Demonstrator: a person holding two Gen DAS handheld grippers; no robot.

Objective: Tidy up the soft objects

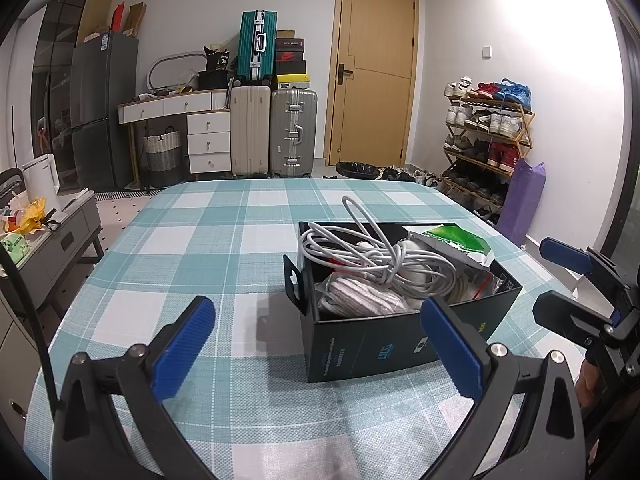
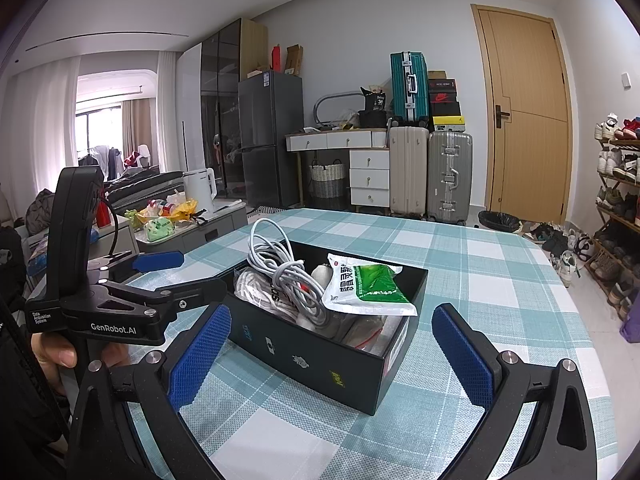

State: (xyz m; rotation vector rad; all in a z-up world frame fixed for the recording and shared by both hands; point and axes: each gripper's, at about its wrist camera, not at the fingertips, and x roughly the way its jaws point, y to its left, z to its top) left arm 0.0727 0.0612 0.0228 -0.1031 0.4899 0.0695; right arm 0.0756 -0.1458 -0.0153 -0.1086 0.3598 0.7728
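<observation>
Box: a black cardboard box (image 1: 372, 344) stands open-topped on the checked tablecloth (image 1: 208, 240), near the middle of the table and just ahead of both grippers.
Long axis of box: it runs from near-left to far-right in the right wrist view; in the left wrist view a short end with a hanging tab faces the camera's left.
Contents: a bundle of white cable (image 2: 288, 276) lies across the left half, one loop standing up above the rim; a green and white packet (image 2: 366, 292) lies tilted on the right half; a pale striped cloth (image 1: 356, 300) sits low at the near end.
Writing: the packet bears large Chinese characters; the box sides carry small logos, too small to read; the left gripper's body reads "GenRobot.AI" and "Data Acquisition System".
Left gripper (image 1: 320, 350): jaws spread wide, holding nothing, low over the cloth at the box's near-left.
Right gripper (image 2: 332, 356): jaws spread wide, empty, with the box's near corner between its blue pads (image 2: 200, 356).
Hand (image 2: 60, 354): grips the left gripper's handle.
</observation>
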